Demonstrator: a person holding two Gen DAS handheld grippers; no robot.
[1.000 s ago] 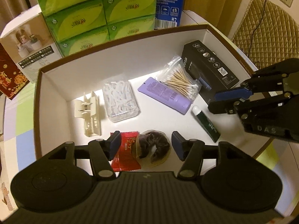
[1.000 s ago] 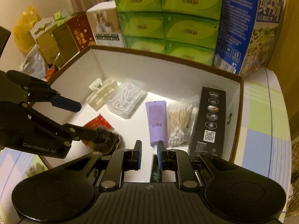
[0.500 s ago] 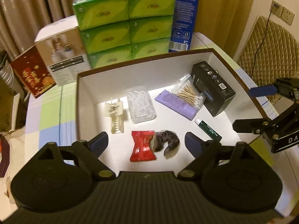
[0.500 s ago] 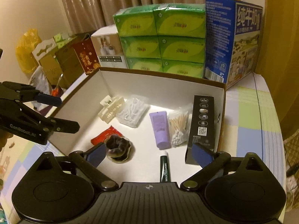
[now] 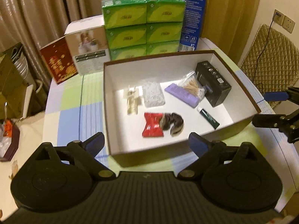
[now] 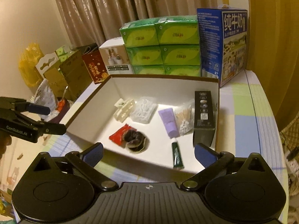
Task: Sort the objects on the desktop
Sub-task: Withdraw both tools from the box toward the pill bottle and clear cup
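Both tools stood outside and above the white box [image 5: 243, 97], whereas a second earlier they had reached down into it. The left tool [image 5: 146, 143] had then bracketed the dark scrunchie [image 5: 172, 124]; now its jaws were released and still opening, with nothing between them, and the scrunchie lay on the box floor, touching the red sachet [image 5: 152, 124]. The right tool [image 6: 148, 153] had then been nearly clenched over the green tube [image 6: 177, 155]; now its jaws were spread wide and still opening, empty, and the tube lay flat near the box's front wall. The cream hair clip [image 5: 132, 99], clear packet [image 5: 153, 95], purple tube [image 5: 182, 95], bag of cotton swabs [image 5: 194, 89] and black carton [image 5: 213, 83] kept their earlier places inside the box. The box rested on the checked table [image 5: 72, 112], in front of stacked green tissue packs [image 6: 160, 44] and a blue milk carton [image 6: 222, 43], more of which showed than before.
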